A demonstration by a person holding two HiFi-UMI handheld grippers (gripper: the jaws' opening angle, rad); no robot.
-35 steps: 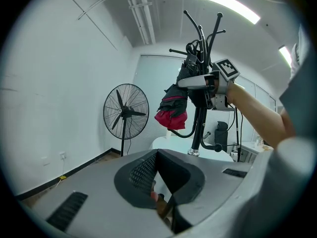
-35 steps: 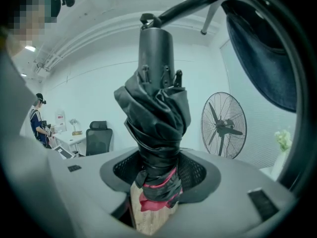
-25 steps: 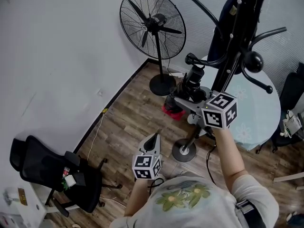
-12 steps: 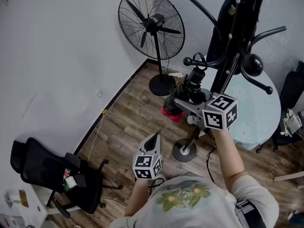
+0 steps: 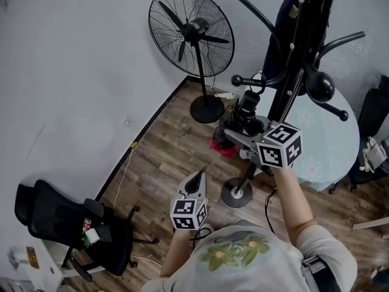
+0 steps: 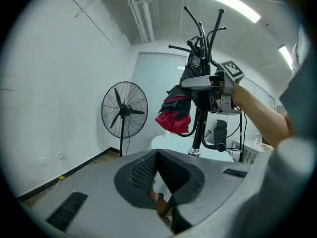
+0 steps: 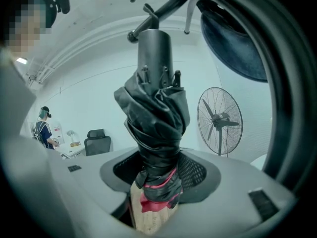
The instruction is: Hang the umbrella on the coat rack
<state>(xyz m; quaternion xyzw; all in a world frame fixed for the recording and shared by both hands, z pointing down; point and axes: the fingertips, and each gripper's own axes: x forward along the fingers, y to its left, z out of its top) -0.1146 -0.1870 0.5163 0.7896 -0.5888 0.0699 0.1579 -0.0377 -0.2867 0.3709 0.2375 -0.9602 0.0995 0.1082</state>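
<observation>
- Umbrella (image 7: 156, 128), folded, black with a red end, sits between the jaws of the right gripper (image 5: 242, 137). The jaws stand fairly wide and clamp on the rolled canopy.
- Its black handle (image 7: 153, 51) points out past the jaw tips, and the red end lies back at the jaw roots.
- In the head view the handle is just below a knobbed hook arm (image 5: 252, 81) of the coat rack (image 5: 292, 59). A thin strap loop shows close by that arm (whether it is over the hook I cannot tell).
- The left gripper (image 6: 158, 155) is held lower and nearer the body, well apart from the umbrella. Its jaws are together with nothing between them.
- A dark blue garment (image 5: 276, 47) hangs on the rack, a standing fan (image 5: 191, 32) is beside the wall, and a round table (image 5: 331, 132) stands behind the rack.
</observation>
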